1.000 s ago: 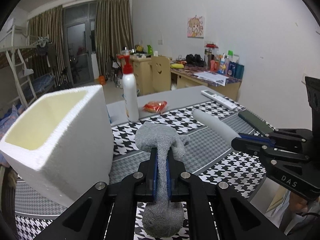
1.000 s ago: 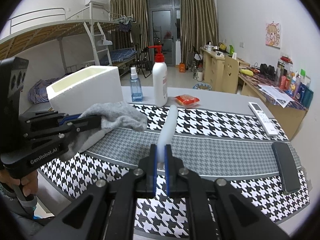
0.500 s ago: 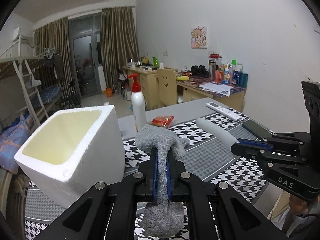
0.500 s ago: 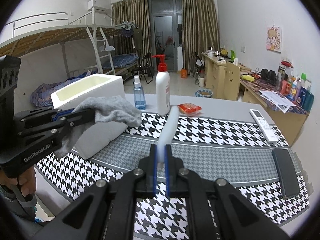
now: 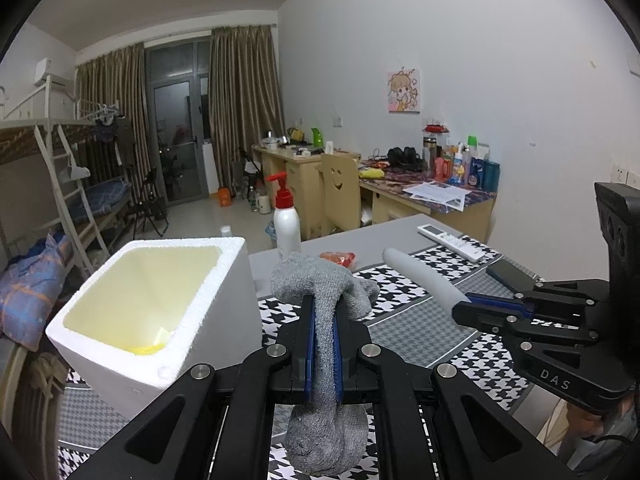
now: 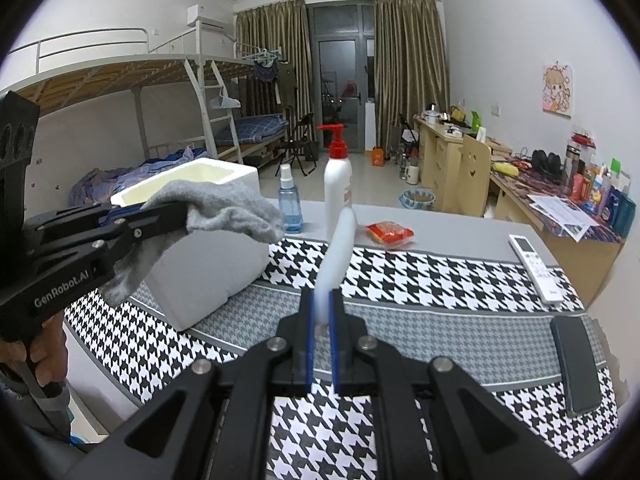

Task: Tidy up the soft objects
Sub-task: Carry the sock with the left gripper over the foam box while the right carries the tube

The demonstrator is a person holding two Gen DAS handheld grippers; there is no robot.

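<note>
Your left gripper [image 5: 324,312], tilted slightly downward, is clamped on a grey sock [image 5: 326,284] held in the air just beside the open white foam box [image 5: 208,320]. Your right gripper [image 6: 322,308], angled down over the houndstooth tablecloth [image 6: 420,276], pinches a pale soft tube [image 6: 340,248] that juts forward from its jaws.
</note>
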